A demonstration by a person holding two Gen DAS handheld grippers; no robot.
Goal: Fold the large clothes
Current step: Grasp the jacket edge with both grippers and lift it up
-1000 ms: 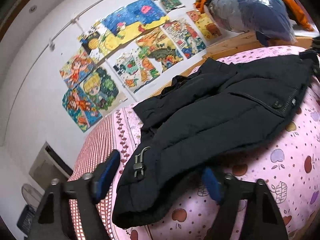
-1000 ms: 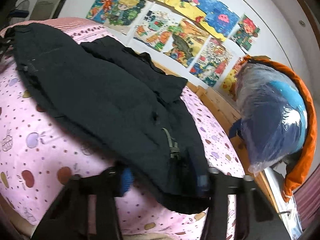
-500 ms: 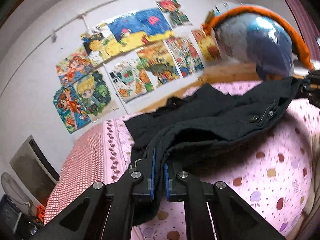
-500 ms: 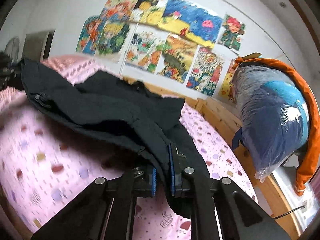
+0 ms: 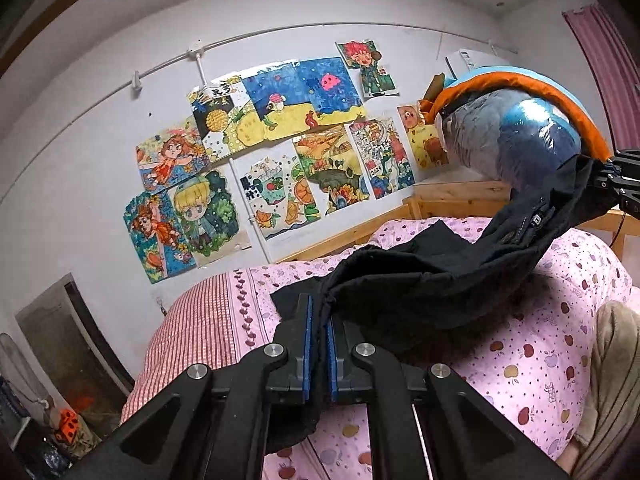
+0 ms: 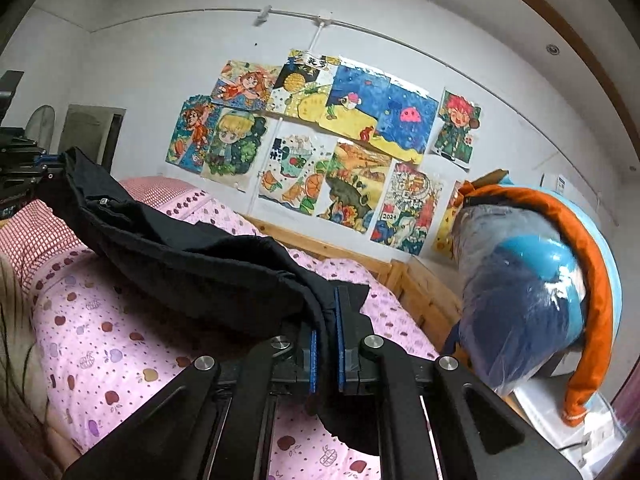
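Note:
A large black padded jacket (image 5: 440,280) hangs stretched between my two grippers above a bed with a pink fruit-print cover (image 5: 520,360). My left gripper (image 5: 319,340) is shut on one end of the jacket's edge. My right gripper (image 6: 325,344) is shut on the other end of the jacket (image 6: 192,256). Each gripper shows at the far end of the jacket in the other's view: the right one (image 5: 618,184), the left one (image 6: 24,168). Part of the jacket still rests on the bed.
A wooden bed frame (image 5: 452,200) runs along the wall of taped drawings (image 5: 288,148). A big plastic-wrapped blue bundle with an orange rim (image 6: 532,280) stands at the bed's end. A red-checked sheet (image 5: 192,328) covers the other end.
Both grippers closed on the jacket's edge and lifted it off the bed. The jacket lay flat before and now hangs stretched between them.

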